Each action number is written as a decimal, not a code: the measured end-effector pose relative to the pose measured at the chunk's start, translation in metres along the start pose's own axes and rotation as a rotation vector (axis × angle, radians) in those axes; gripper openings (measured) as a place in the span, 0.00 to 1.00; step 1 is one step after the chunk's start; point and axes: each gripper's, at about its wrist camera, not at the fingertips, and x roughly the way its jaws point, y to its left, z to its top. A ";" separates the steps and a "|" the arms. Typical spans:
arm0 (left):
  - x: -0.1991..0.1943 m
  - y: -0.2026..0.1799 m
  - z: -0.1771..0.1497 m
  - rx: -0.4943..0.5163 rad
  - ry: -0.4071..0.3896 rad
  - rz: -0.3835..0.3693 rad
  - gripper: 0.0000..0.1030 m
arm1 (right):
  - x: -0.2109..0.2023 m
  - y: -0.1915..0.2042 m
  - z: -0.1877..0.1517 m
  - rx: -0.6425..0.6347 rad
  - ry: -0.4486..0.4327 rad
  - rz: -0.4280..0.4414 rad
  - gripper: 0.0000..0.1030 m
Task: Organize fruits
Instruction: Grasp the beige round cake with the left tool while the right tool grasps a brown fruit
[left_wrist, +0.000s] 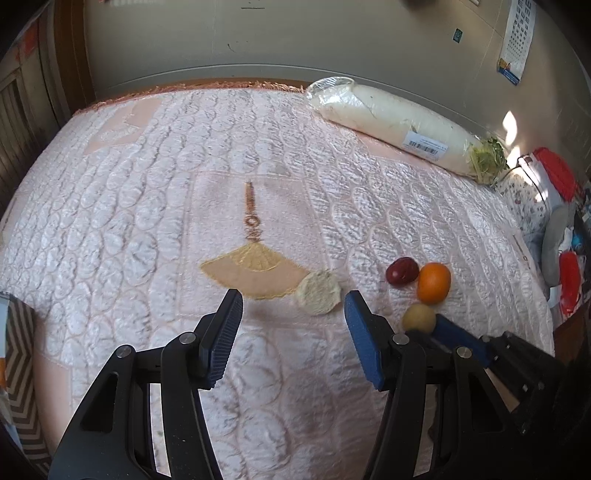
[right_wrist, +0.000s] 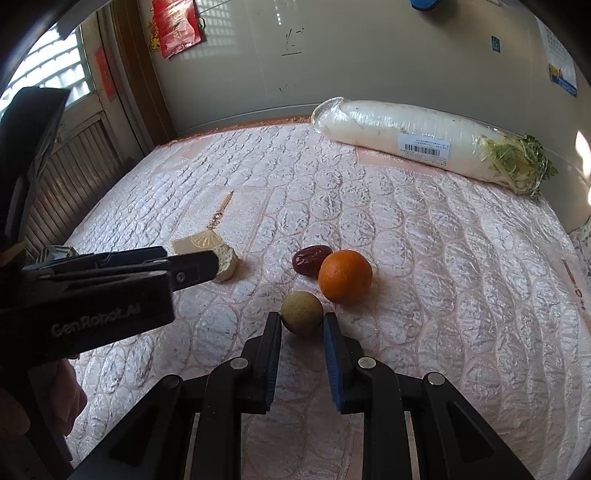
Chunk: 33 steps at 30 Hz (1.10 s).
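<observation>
On the pink quilted cloth (left_wrist: 147, 206) a dark red date (left_wrist: 402, 270), an orange (left_wrist: 434, 282) and a small tan round fruit (left_wrist: 419, 316) lie close together. In the right wrist view my right gripper (right_wrist: 302, 320) is shut on the tan fruit (right_wrist: 301, 310), with a pad against each side. The orange (right_wrist: 345, 276) and date (right_wrist: 308, 258) sit just beyond it. A pale round slice (left_wrist: 318, 297) lies at the tips of my left gripper (left_wrist: 293, 295), nearer the right finger. That gripper stands open and does not touch the slice.
A long white radish in plastic wrap (right_wrist: 424, 144) lies along the back right edge, against the wall. A fan motif (left_wrist: 255, 273) is stitched into the cloth. Clutter with a red lid (left_wrist: 557, 173) sits past the right edge. A hand (right_wrist: 70, 398) shows at lower left.
</observation>
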 end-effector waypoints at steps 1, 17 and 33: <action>0.001 -0.001 0.001 -0.001 0.001 -0.002 0.56 | 0.000 0.000 -0.001 0.000 0.000 0.002 0.21; 0.020 -0.007 0.007 -0.002 0.021 -0.001 0.55 | 0.003 0.002 0.000 -0.010 0.006 0.023 0.21; -0.007 0.009 -0.016 -0.033 0.010 -0.009 0.26 | -0.004 0.012 -0.001 -0.027 0.008 0.033 0.21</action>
